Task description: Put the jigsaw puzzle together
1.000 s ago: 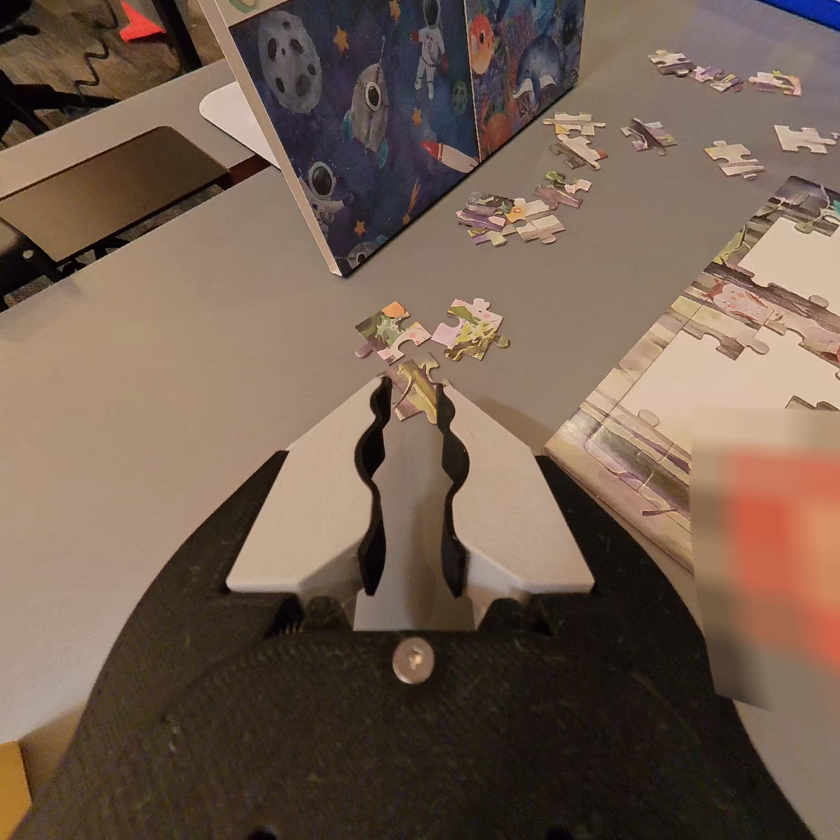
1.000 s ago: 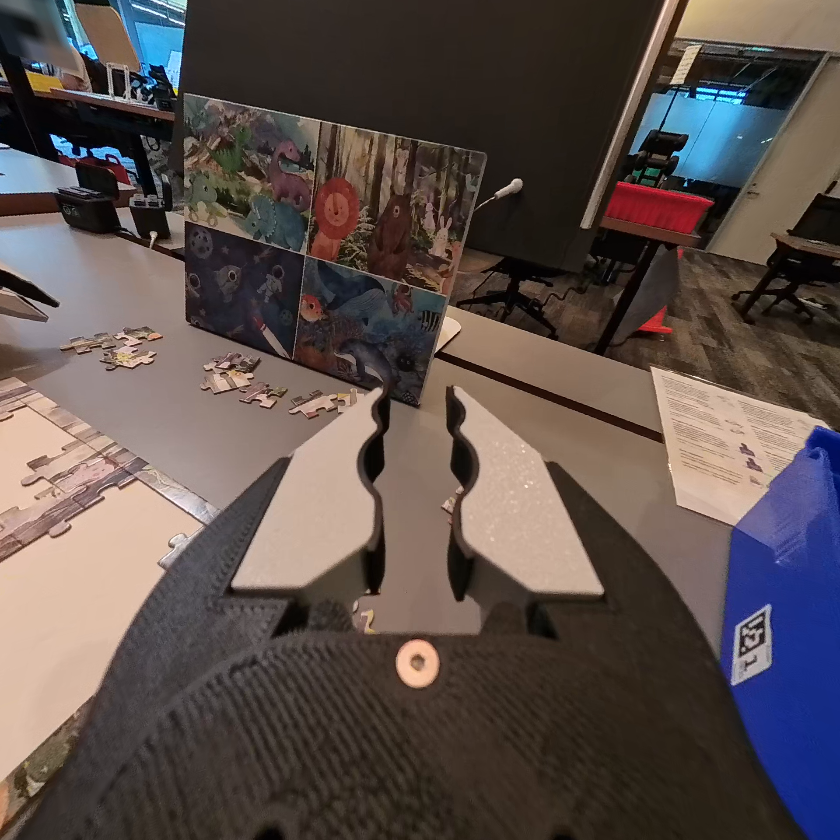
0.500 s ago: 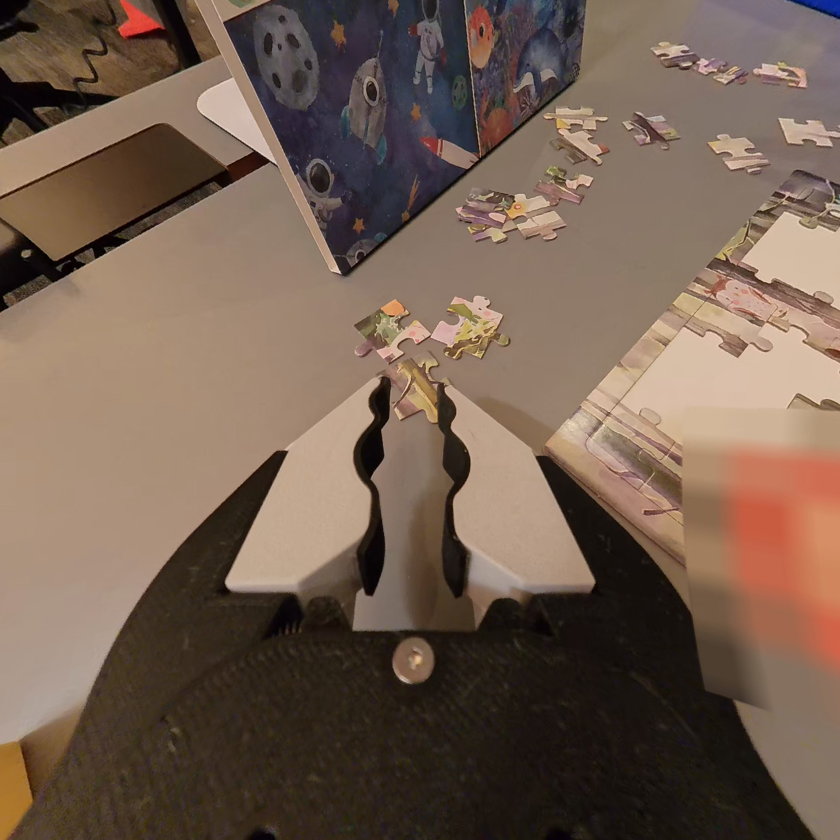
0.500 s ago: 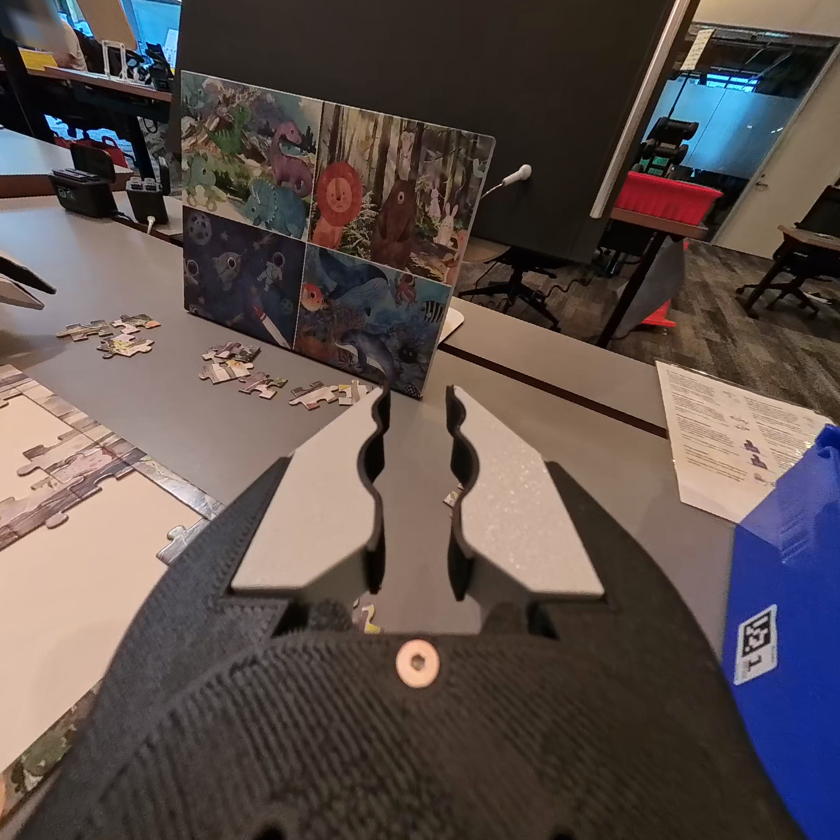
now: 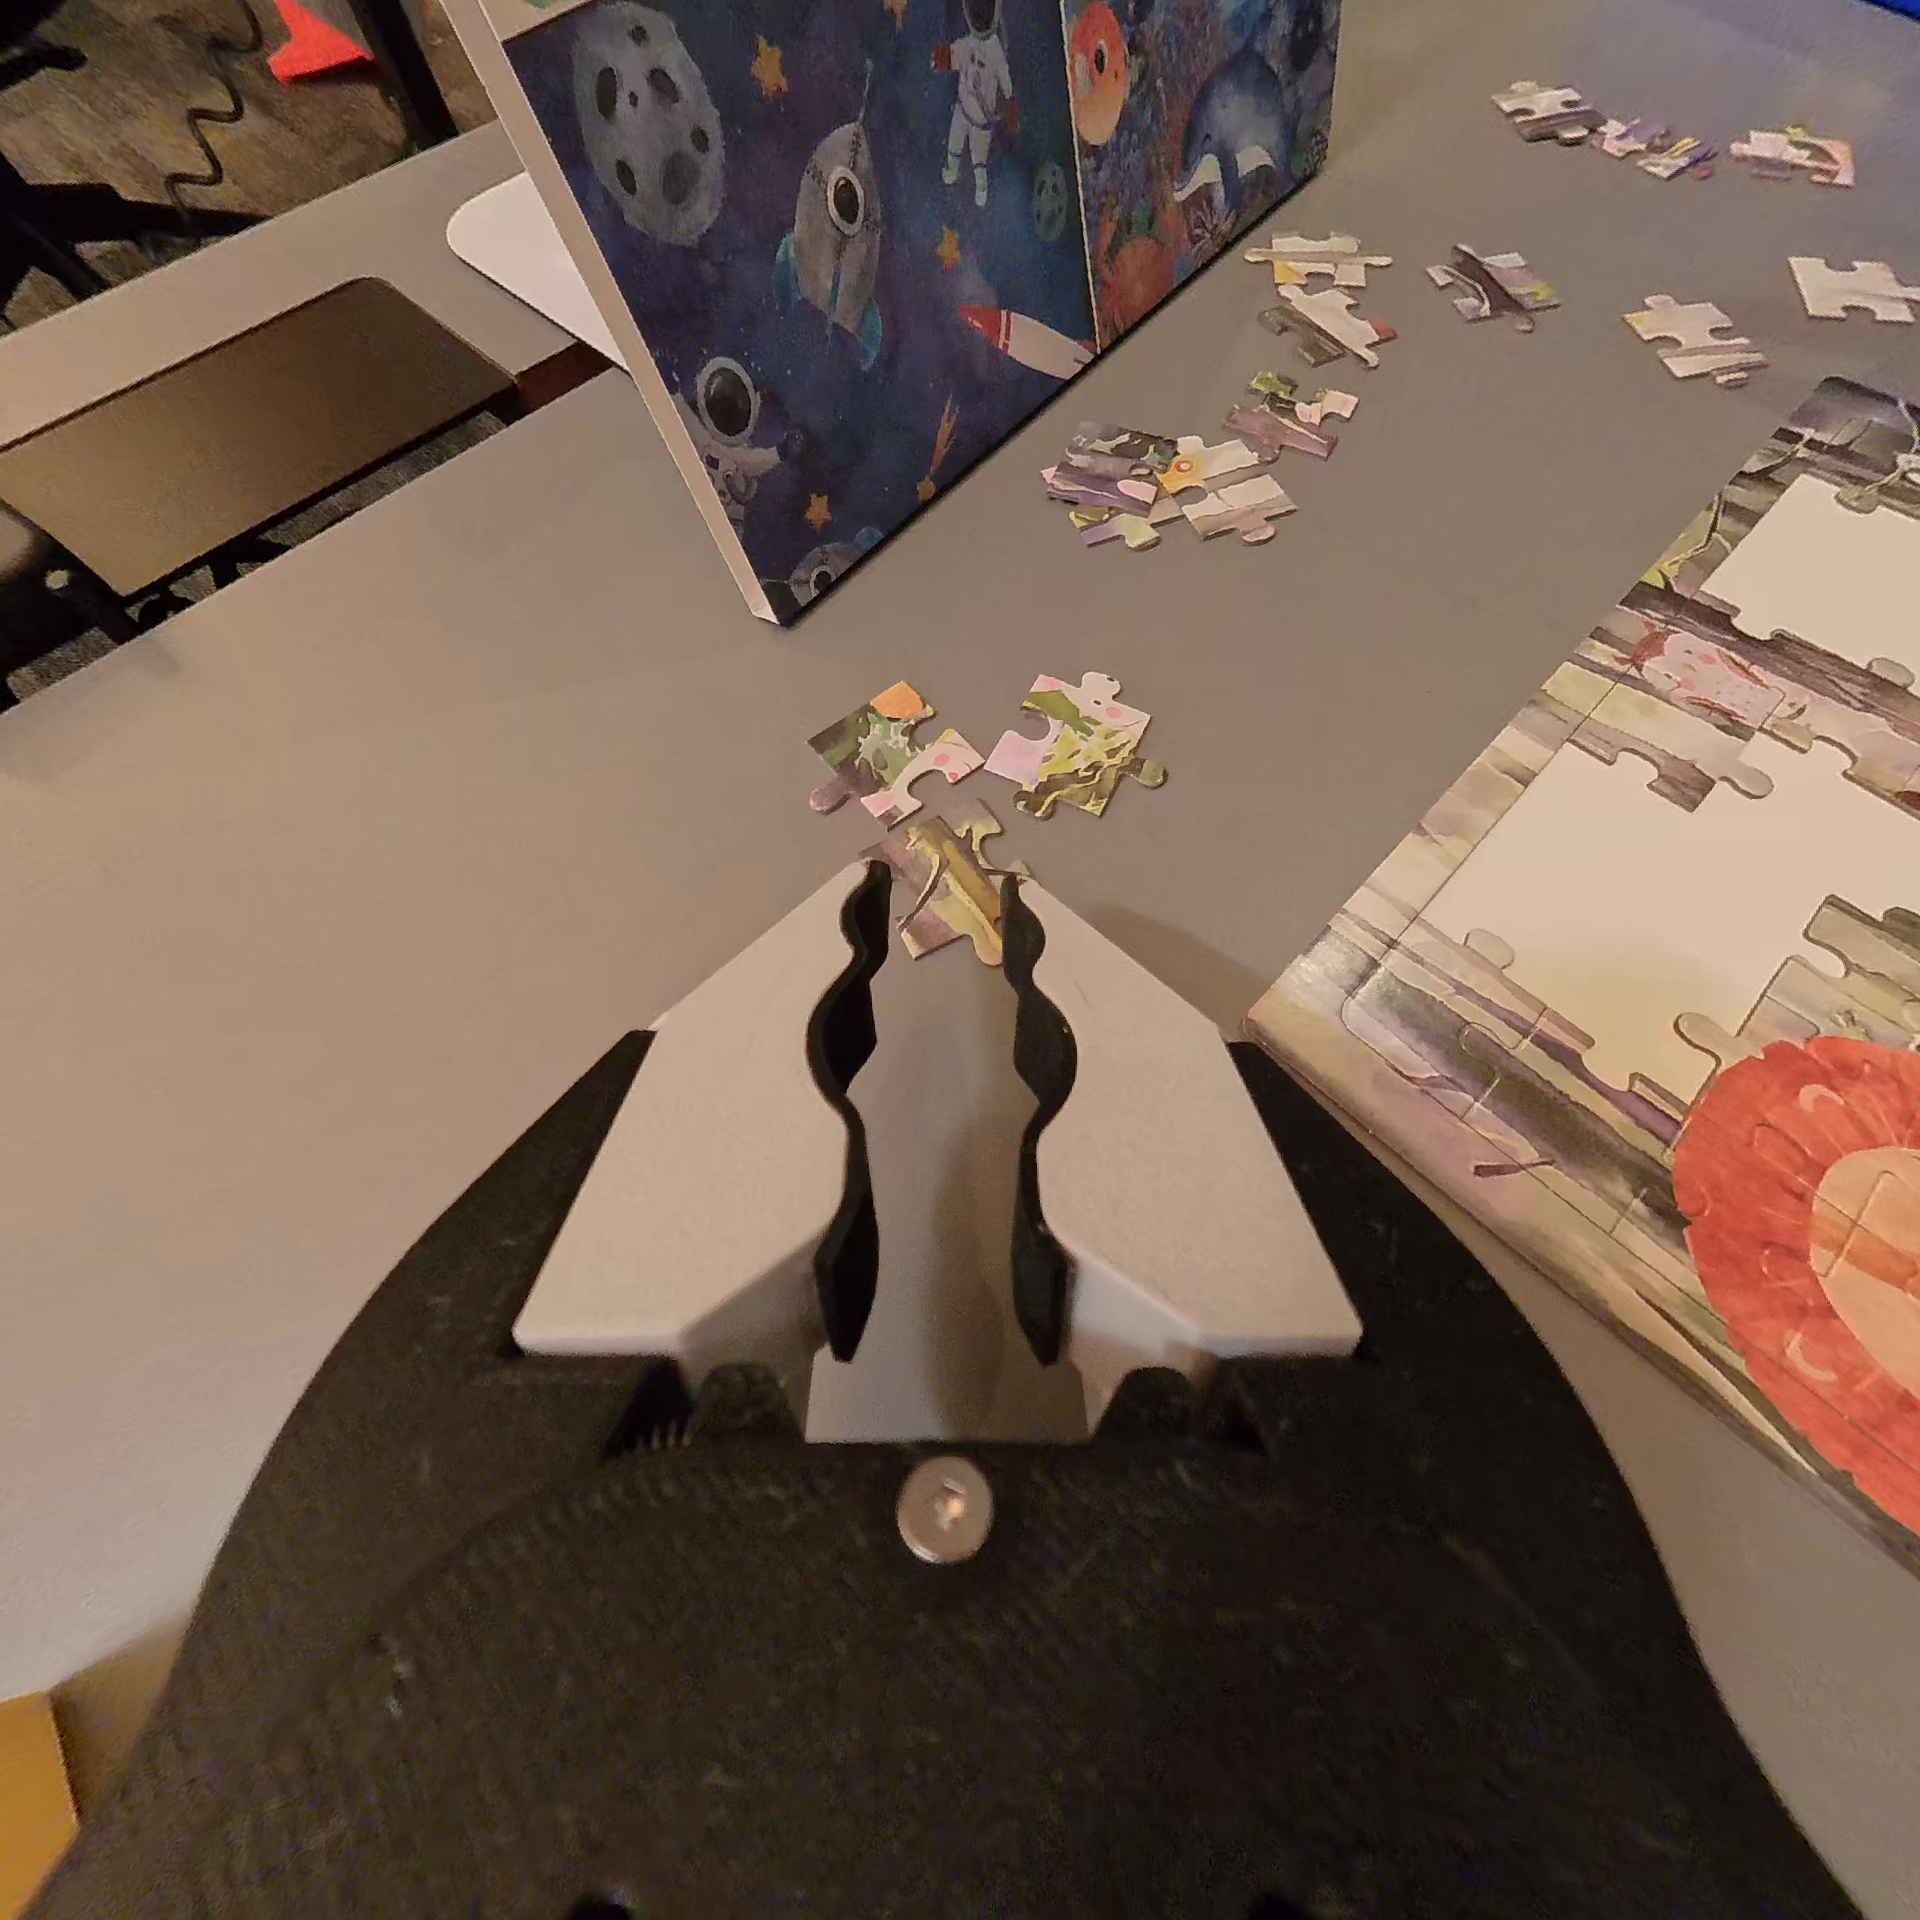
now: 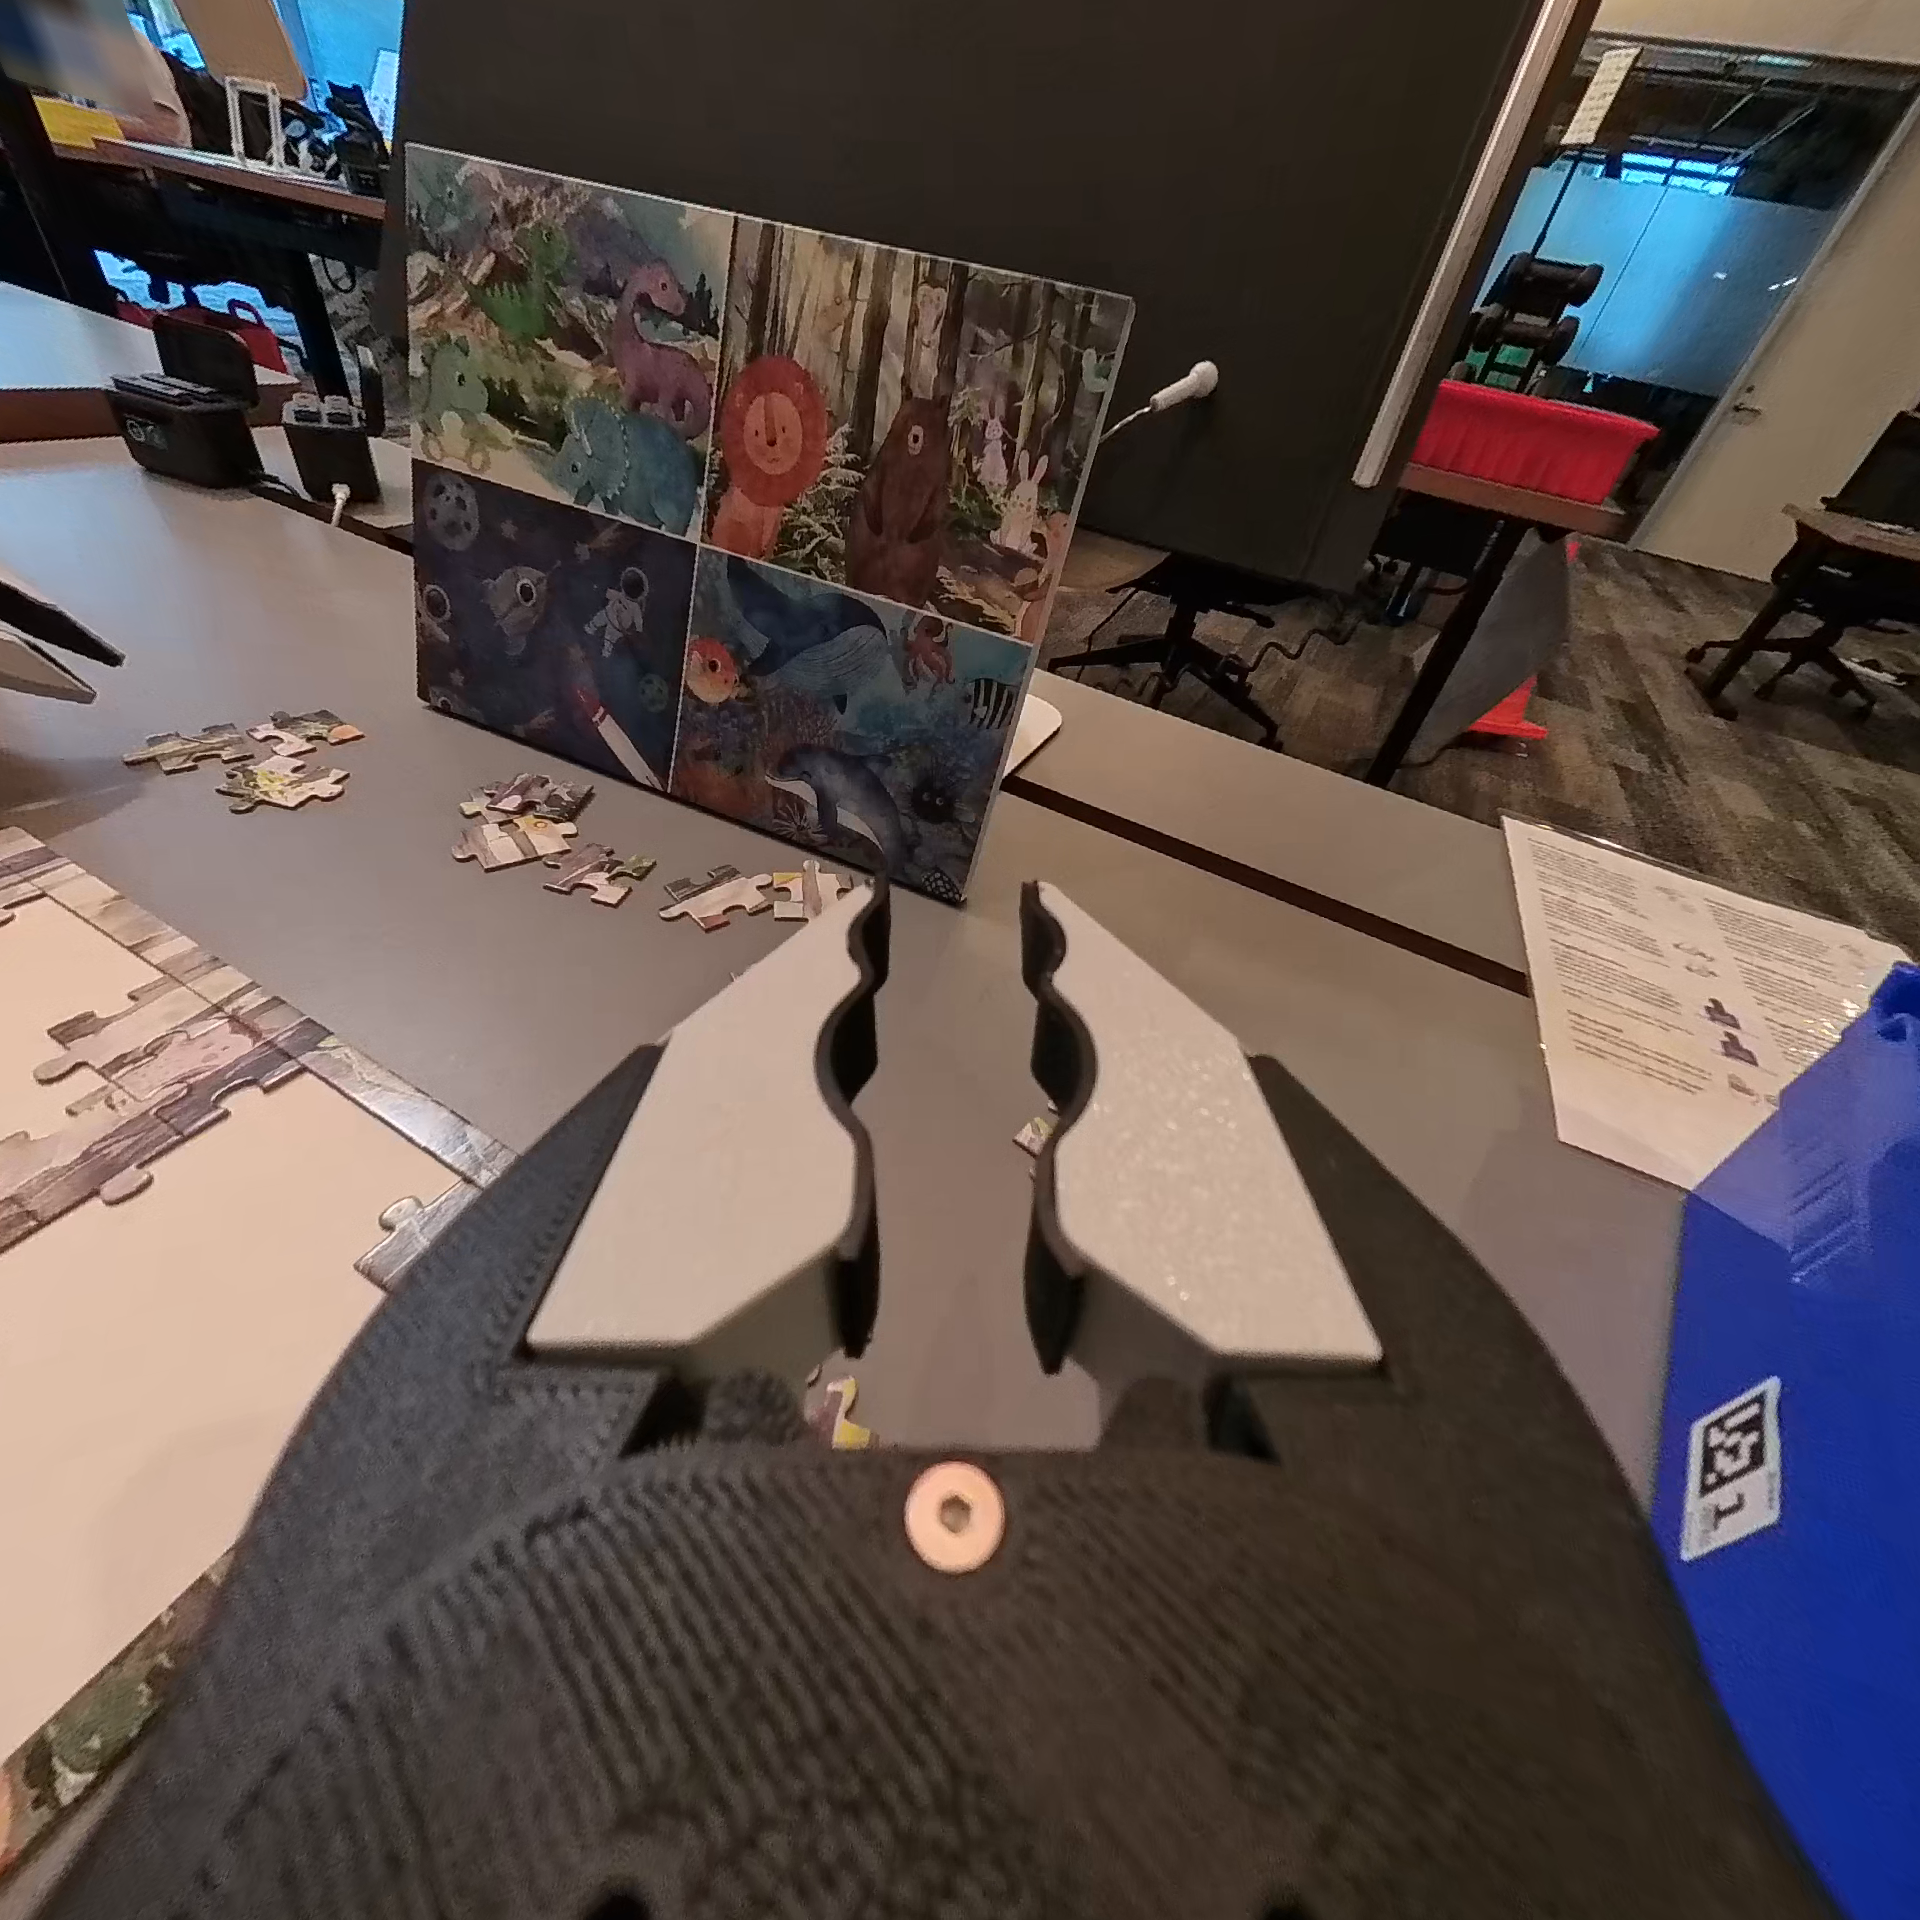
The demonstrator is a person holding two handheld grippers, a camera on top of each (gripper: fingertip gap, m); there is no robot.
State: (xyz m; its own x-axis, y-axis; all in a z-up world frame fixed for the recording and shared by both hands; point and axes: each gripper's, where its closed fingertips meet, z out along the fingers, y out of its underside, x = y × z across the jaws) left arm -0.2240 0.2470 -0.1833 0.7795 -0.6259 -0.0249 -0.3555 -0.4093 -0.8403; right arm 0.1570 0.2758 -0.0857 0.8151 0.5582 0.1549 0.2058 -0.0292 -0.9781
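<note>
Risk first: the left tool [image 5: 940,894] has its jaws set around a yellow-green puzzle piece [image 5: 951,883] at frame centre, clamped on its edges as far as I can judge; thin card could buckle or slip flat onto the counter [image 5: 416,831]. Two loose pieces [image 5: 987,753] lie just beyond, easily nudged. At right, the puzzle board [image 5: 1558,935] shows grey border pieces, bare middle and an orange lion. The right tool [image 6: 956,904] hangs apart, empty.
</note>
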